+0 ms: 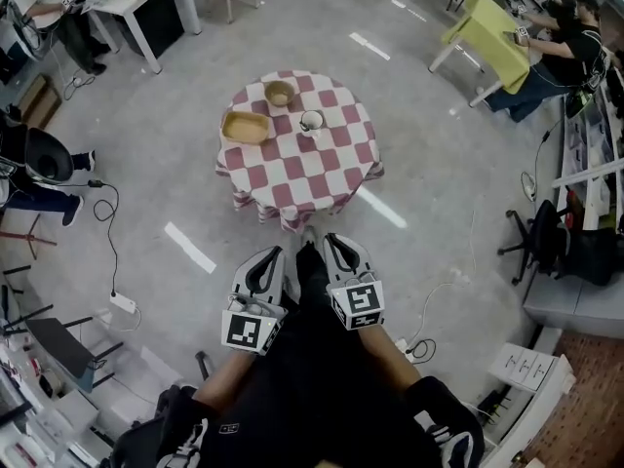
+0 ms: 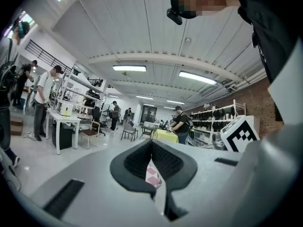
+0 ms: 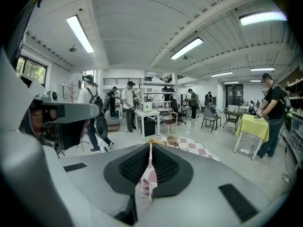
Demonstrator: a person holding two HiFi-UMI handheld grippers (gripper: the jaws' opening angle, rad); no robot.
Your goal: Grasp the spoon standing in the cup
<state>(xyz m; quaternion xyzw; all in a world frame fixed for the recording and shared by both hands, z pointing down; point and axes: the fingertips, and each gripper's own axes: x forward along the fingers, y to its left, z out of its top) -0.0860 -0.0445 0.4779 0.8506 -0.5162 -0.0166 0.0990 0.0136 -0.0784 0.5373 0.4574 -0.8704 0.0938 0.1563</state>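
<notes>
A white cup (image 1: pixel 312 122) stands on a round table with a red-and-white checked cloth (image 1: pixel 302 169), far ahead of me in the head view. The spoon in it is too small to make out. Beside the cup are a round wooden bowl (image 1: pixel 279 93) and an oblong wooden dish (image 1: pixel 246 127). My left gripper (image 1: pixel 274 254) and right gripper (image 1: pixel 331 241) hang side by side well short of the table, both shut and empty. In the right gripper view the bowl (image 3: pixel 172 139) and cup (image 3: pixel 182 145) show past the shut jaws. The left gripper view shows only a strip of cloth (image 2: pixel 152 176).
A yellow table (image 1: pixel 490 29) with a seated person stands at the back right, and a white desk (image 1: pixel 146 3) at the back left. An office chair (image 1: pixel 546 237) is on the right. A power strip (image 1: pixel 124 303) and cables (image 1: pixel 421 344) lie on the grey floor.
</notes>
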